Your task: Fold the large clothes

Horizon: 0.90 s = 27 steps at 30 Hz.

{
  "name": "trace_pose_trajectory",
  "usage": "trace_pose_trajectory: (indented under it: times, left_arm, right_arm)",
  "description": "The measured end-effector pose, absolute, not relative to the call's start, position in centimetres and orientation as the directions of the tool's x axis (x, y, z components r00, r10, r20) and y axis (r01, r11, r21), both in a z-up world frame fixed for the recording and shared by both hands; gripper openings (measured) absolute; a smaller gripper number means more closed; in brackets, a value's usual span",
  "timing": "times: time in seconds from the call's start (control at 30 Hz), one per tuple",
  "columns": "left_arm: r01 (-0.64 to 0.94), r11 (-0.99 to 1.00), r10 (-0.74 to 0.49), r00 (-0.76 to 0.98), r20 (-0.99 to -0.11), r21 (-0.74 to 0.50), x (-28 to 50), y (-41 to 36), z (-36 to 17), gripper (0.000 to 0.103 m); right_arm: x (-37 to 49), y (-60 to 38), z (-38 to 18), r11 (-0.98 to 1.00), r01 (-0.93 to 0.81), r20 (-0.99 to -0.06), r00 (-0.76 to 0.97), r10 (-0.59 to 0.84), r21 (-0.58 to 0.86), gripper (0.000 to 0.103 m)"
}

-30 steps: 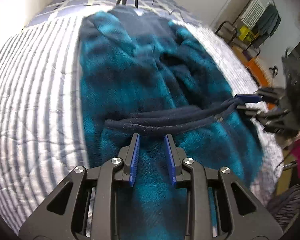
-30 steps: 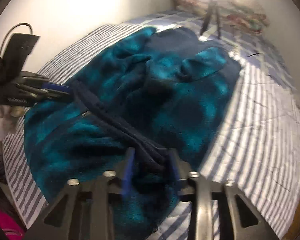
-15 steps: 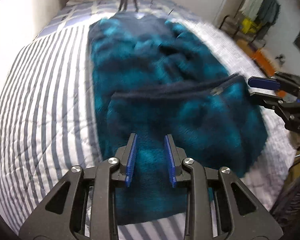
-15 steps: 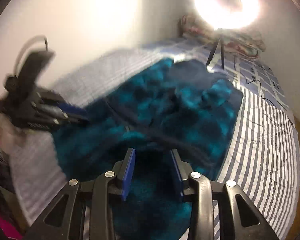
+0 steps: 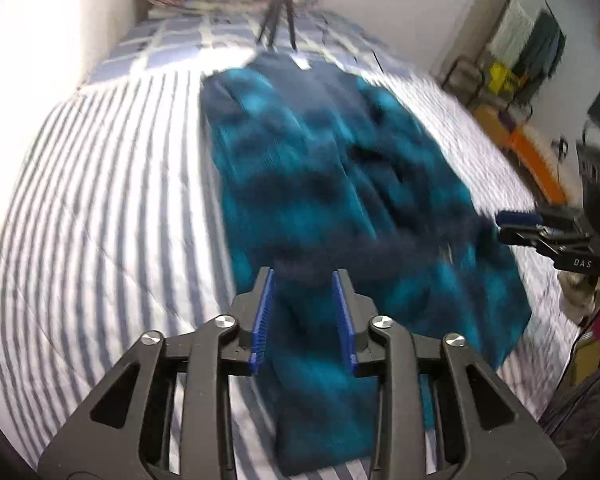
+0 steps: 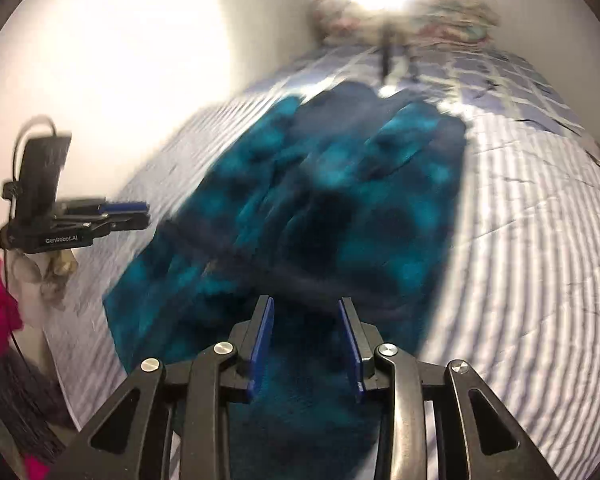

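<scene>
A second earlier both grippers pinched the fleece garment's [image 5: 320, 184] dark hem; now the left gripper [image 5: 304, 312] was opening, the right gripper [image 6: 306, 334] stood parted, both empty. The garment lay mid-frame on the striped bed [image 5: 100, 208], a tripod [image 5: 278, 20] beyond.

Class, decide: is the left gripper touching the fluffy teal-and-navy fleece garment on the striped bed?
Cannot tell. In the left wrist view, the left gripper hangs over the fleece garment, jaws opening, but motion blur hides any gap.

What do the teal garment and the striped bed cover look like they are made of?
Teal garment: seemingly plush fleece, matte; fuzzy mottled nap, soft thick folds, a smoother dark navy band. Striped bed cover: probably woven cotton, matte, possibly quilted; flat surface with fine creases. Motion blur leaves both uncertain.
</scene>
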State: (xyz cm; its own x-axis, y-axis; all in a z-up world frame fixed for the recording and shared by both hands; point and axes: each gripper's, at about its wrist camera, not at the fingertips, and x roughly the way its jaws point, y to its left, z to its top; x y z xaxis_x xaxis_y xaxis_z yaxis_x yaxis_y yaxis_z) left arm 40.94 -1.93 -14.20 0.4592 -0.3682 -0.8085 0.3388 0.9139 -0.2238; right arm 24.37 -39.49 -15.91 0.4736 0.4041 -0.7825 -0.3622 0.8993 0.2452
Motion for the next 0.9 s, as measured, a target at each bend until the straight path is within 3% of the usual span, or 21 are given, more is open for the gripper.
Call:
trace_pose_trajectory:
  times: [0.37,0.7,0.9]
  left_arm:
    - [0.213,0.945,-0.326,0.534,-0.78,-0.249,54.3,1.1,-13.0,0.037]
    - [0.289,0.938,-0.319,0.504,-0.803,-0.191,62.6,-4.3,-17.6,0.037]
    - [0.315,0.943,-0.255,0.467,-0.847,-0.11,64.8,-7.0,-21.7,0.037]
  right_arm:
    - [35.4,-47.1,-14.5,0.965,-0.147,-0.754,0.603,0.261,0.217,0.03]
    - [44.6,-44.1,-18.8,0.947,-0.188,-0.746,0.583,0.322,0.261,0.03]
    - [47.5,-41.7,-22.6,0.948,-0.226,-0.8,0.511,0.313,0.226,0.03]
